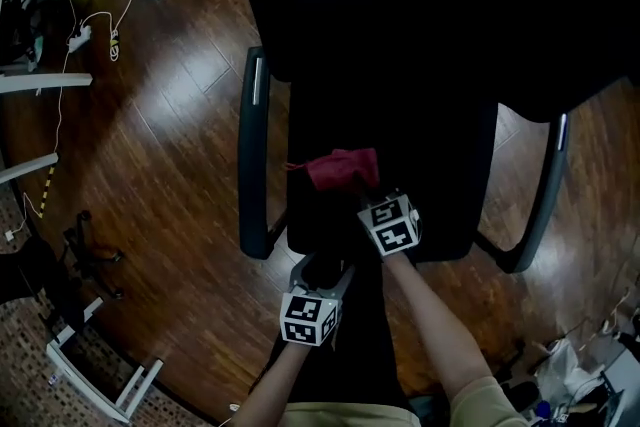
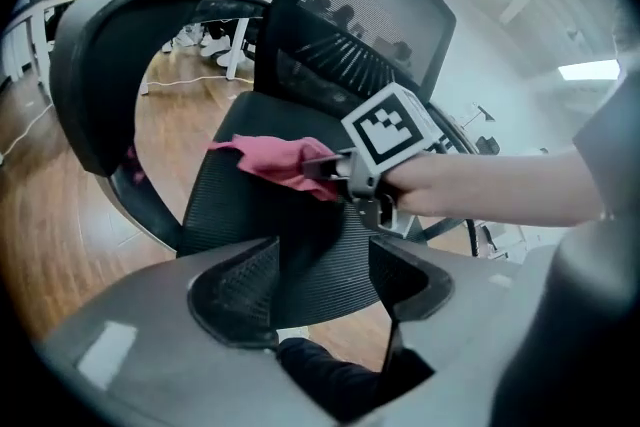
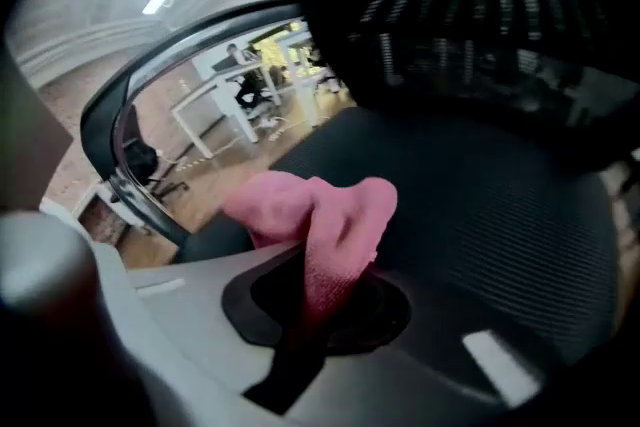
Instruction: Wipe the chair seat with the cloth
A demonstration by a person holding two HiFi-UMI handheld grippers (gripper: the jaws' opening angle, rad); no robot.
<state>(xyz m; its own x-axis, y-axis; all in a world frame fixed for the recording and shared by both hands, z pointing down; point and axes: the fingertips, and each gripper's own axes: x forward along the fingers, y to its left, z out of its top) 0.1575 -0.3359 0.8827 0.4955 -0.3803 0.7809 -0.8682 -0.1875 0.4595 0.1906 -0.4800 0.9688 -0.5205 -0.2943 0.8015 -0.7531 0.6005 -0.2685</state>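
Closest to you is your left gripper (image 2: 320, 290). Its two jaws are wide apart and there is nothing between them. It sits by the front edge of the chair seat (image 2: 300, 235). You cannot tell if it touches the seat. A dark shape low between the jaws is too dim to make out.

A bit further on is your right gripper (image 3: 320, 305). Its jaws are pinched tight on the pink cloth (image 3: 320, 215). One end of the cloth goes down into the jaws and is hidden there. The rest sticks out in front in a soft, crumpled lump. The lump is on the left front part of the seat. From above the seat is so dark that you can barely see its mesh.

On each side of the seat is a curved armrest: the left one (image 1: 252, 155) and the right one (image 1: 545, 195). Behind the seat rises the mesh backrest (image 2: 370, 15). In the head view it is just a black shape, and its top is cut off.

Around the chair is a shiny brown wood floor (image 1: 150, 145). White cables (image 1: 90, 25) lie on it far to the left. Far across the room are white desks (image 3: 225, 100) with people sitting at them, too small to see well.
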